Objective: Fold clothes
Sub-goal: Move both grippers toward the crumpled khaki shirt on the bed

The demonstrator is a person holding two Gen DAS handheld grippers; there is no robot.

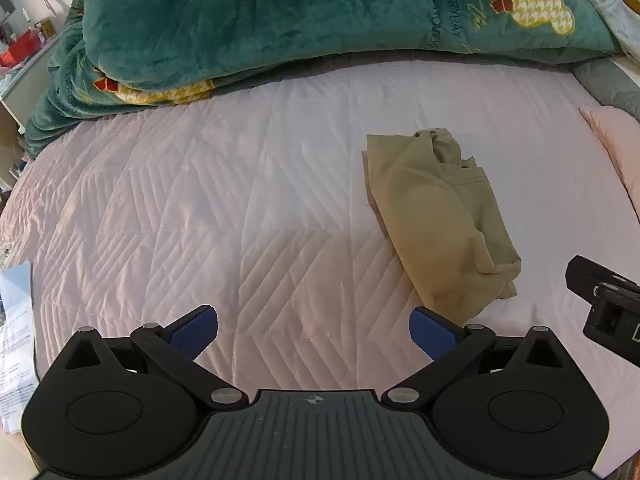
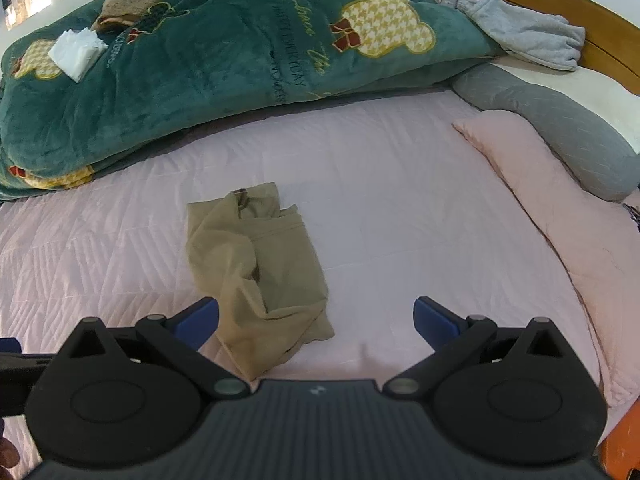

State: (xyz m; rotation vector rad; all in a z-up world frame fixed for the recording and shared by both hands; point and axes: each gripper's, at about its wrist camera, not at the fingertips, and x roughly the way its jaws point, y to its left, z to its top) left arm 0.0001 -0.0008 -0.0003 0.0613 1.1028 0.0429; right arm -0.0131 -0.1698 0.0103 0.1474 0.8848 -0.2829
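- The left tool (image 1: 313, 332) hangs over the pink bedspread (image 1: 200, 200), fingers spread, holding nothing.
- The right tool (image 2: 316, 322) is spread and empty too.
- The folded tan garment (image 2: 256, 276) lies on the bed just ahead.
- A green blanket (image 2: 200, 52) is heaped beyond.
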